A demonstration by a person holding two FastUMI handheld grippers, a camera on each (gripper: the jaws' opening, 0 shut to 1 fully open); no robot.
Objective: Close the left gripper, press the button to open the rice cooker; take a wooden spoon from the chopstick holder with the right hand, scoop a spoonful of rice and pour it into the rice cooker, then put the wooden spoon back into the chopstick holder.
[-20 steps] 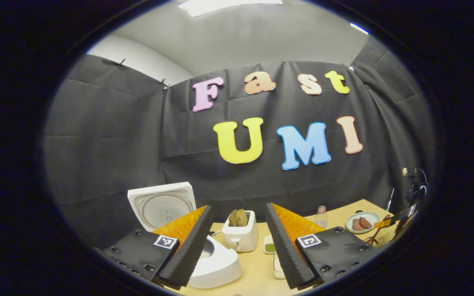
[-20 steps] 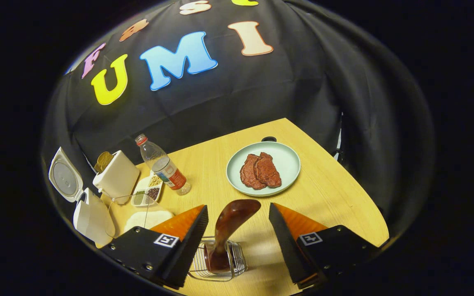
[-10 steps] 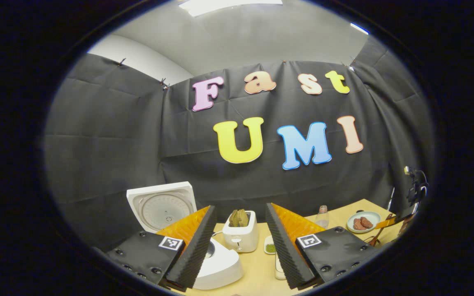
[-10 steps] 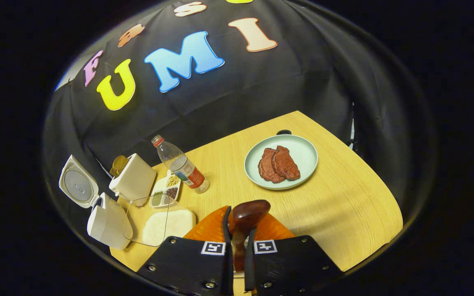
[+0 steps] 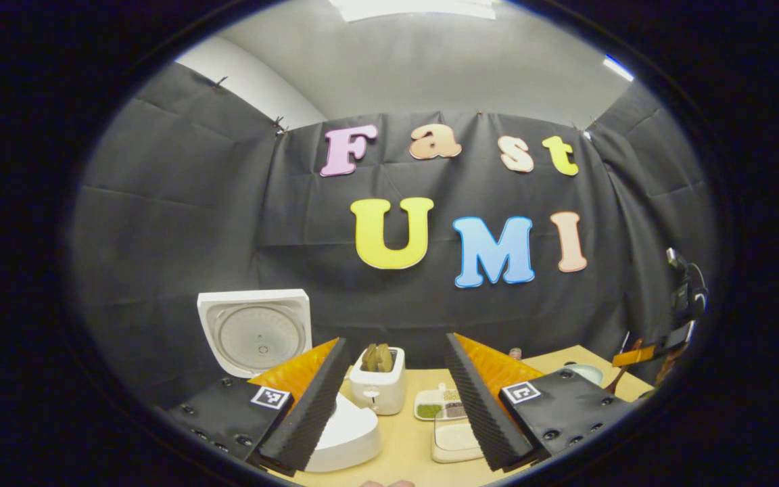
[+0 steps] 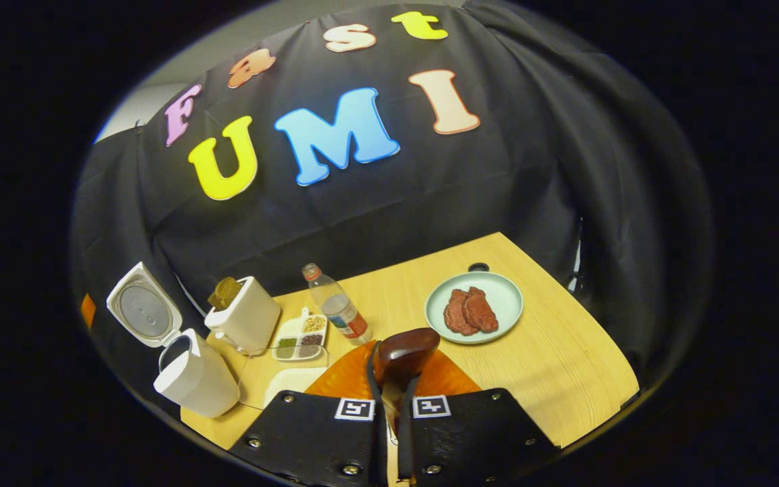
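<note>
My right gripper (image 6: 393, 382) is shut on the dark wooden spoon (image 6: 406, 348), whose bowl sticks up just past the fingertips. It hangs well above the table, and the chopstick holder is hidden beneath it. The white rice cooker (image 6: 197, 382) stands at the table's left end with its lid (image 6: 143, 311) up. A clear container of rice (image 6: 288, 385) lies between the cooker and my right gripper. My left gripper (image 5: 396, 406) is open and holds nothing; it hovers over the cooker (image 5: 349, 433) and the rice container (image 5: 454, 436), with the raised lid (image 5: 254, 331) behind its left finger.
A white toaster (image 6: 244, 321) with bread, a divided seasoning dish (image 6: 301, 337) and a plastic bottle (image 6: 339, 311) stand along the back of the wooden table (image 6: 565, 379). A pale plate (image 6: 498, 297) with two pieces of meat sits at the right.
My right gripper closed on the spoon in the wire holder and then rose, so the table looks farther away. My left gripper stayed open and drifted slightly.
</note>
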